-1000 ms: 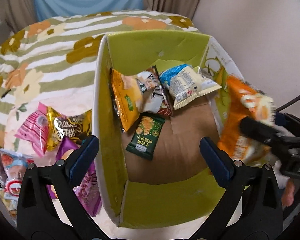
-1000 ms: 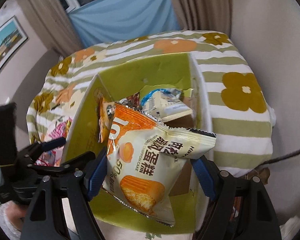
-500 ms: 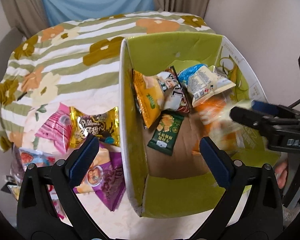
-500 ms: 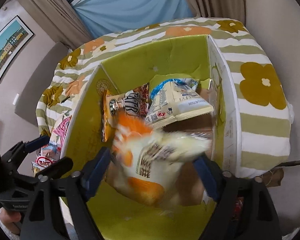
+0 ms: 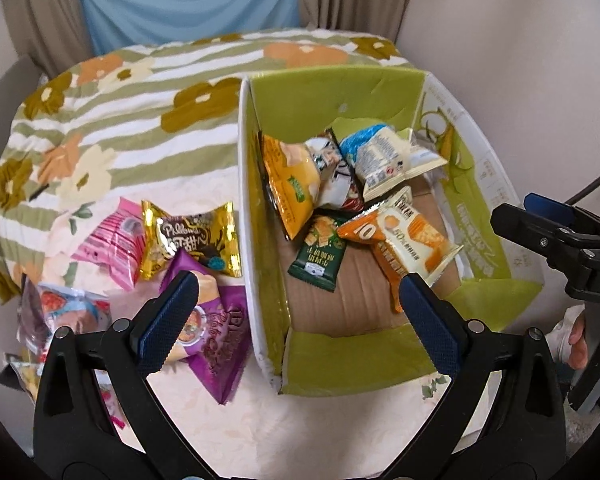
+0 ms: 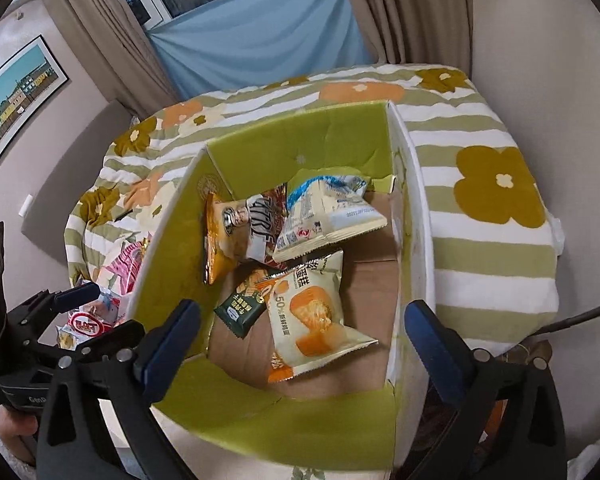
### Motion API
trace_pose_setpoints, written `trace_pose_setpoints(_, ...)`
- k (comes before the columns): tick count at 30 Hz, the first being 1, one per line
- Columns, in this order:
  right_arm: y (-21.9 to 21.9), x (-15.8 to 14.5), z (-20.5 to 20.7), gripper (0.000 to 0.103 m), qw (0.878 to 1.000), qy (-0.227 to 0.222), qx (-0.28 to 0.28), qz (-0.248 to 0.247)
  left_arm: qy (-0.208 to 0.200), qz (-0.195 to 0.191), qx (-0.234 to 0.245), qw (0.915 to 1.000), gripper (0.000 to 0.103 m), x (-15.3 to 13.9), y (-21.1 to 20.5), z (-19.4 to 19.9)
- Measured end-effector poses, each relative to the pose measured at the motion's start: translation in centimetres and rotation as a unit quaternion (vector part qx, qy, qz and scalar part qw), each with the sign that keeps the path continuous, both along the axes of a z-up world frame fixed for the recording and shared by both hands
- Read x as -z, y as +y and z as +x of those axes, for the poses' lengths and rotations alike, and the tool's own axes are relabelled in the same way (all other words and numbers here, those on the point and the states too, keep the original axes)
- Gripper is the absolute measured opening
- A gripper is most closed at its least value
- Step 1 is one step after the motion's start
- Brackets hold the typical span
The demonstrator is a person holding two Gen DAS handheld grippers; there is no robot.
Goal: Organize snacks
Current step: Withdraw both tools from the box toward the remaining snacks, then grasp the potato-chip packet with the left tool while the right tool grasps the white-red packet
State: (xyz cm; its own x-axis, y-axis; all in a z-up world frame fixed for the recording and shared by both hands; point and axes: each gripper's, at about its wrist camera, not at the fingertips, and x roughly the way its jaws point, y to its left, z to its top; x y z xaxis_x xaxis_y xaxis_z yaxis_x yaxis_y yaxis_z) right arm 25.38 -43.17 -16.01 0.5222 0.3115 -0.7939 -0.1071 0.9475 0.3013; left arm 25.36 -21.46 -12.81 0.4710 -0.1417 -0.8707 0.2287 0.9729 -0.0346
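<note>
A green cardboard box [image 5: 260,208] [image 6: 168,236] stands on the table and holds several snack packs. An orange-and-cream cake pack [image 5: 404,236] [image 6: 312,312] lies loose on the box floor beside a dark green cracker pack [image 5: 318,258] [image 6: 242,306]. An orange chip pack [image 5: 290,176], a striped pack [image 6: 260,226] and a blue-white pack [image 5: 384,156] [image 6: 324,212] lean at the back. My left gripper [image 5: 296,312] is open and empty over the box's near left wall. My right gripper [image 6: 300,336] is open and empty above the box.
Loose packs lie left of the box: a gold pack [image 5: 188,240], a pink pack [image 5: 112,248], a purple pack [image 5: 216,340] and more at the table's left edge [image 5: 64,312]. A flowered striped cloth [image 5: 120,120] covers the table. A wall stands to the right.
My right gripper opened and the orange cake pack fell from it into the box. My left gripper shifted left, bringing more of the loose packs into view.
</note>
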Motion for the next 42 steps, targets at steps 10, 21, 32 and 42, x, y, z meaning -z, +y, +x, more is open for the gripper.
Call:
trace_pose_setpoints(10,3.0,-4.0,-3.8,0.102,0.999,-0.035,-0.011,-0.012,-0.042,-0.011,0.002,0.999,0.1,-4.0,5.1,-3.8)
trace_pose_setpoints(21,13.7,-6.0,-7.1,0.102,0.998,-0.054,-0.028,0.009,-0.064,-0.007,-0.054,0.9965,0.1,-6.6,19.2,-8.4)
trace_pose_setpoints(32,25.7,-4.9,-8.7,0.102,0.998,-0.036,-0.04,0.022,-0.023,-0.026,-0.117,0.9925,0.1,-4.5,34.2,-12.3)
trace_pose_setpoints(42,32.5,-2.2,-10.3,0.102,0.999,-0.003,-0.016,0.051,0.05,-0.08,-0.123,0.9879,0.1,0.7,42.9,-14.6)
